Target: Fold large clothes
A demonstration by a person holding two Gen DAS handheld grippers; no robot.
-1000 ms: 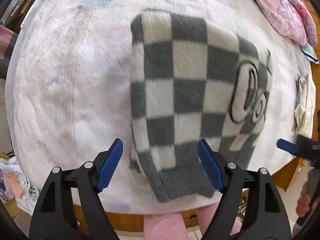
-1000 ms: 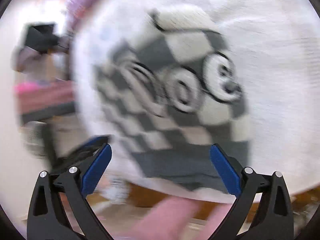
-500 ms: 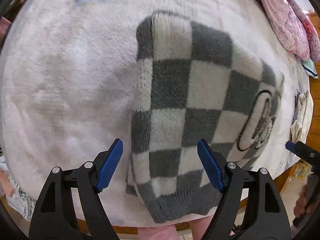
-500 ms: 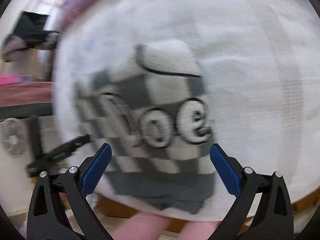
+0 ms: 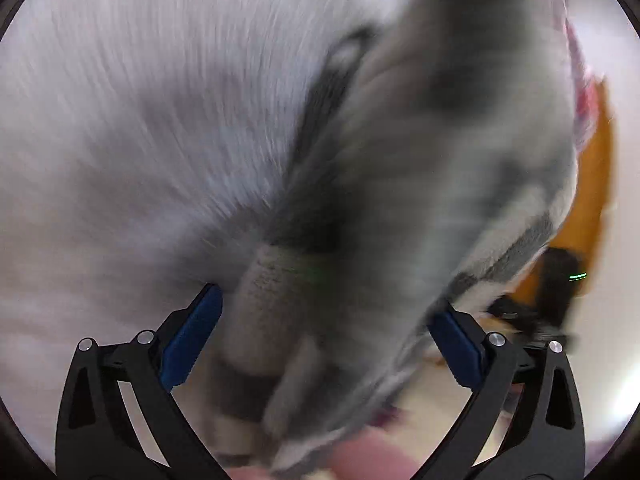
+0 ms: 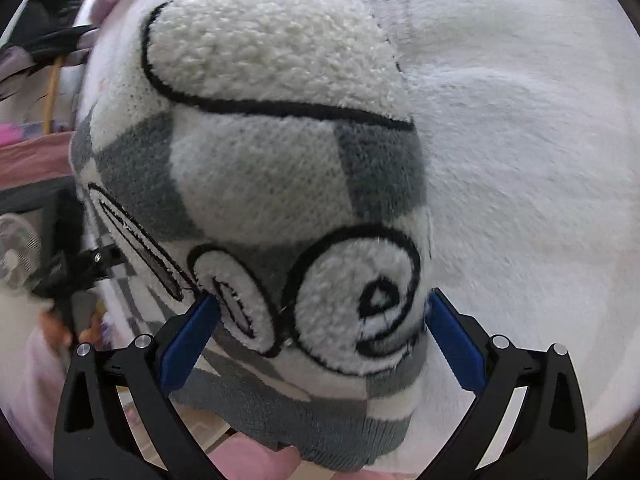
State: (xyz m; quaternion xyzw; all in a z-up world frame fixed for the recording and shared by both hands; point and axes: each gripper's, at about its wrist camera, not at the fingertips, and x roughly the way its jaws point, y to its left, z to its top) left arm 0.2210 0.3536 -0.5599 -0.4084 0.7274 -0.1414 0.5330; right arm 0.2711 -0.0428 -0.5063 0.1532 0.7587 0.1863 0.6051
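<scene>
A grey and white checked knit sweater (image 6: pixel 256 184) with fluffy white letters lies folded on a white fluffy blanket (image 6: pixel 520 140). My right gripper (image 6: pixel 320 344) is open, its blue pads either side of the sweater's near hem corner, close above it. In the left wrist view the sweater (image 5: pixel 400 220) is a blur filling the middle. My left gripper (image 5: pixel 326 340) is open, its pads astride the sweater's near edge. The left gripper also shows at the left of the right wrist view (image 6: pixel 76 268).
The blanket (image 5: pixel 140 140) covers the table. Pink bedding (image 5: pixel 584 92) lies at the far right edge. A wooden edge (image 5: pixel 596 184) shows beyond it. A fan (image 6: pixel 16 256) and dark furniture (image 6: pixel 48 28) stand to the left.
Both grippers have dropped close to the sweater's near edge. The left view has swung fast and blurred. Both stay open.
</scene>
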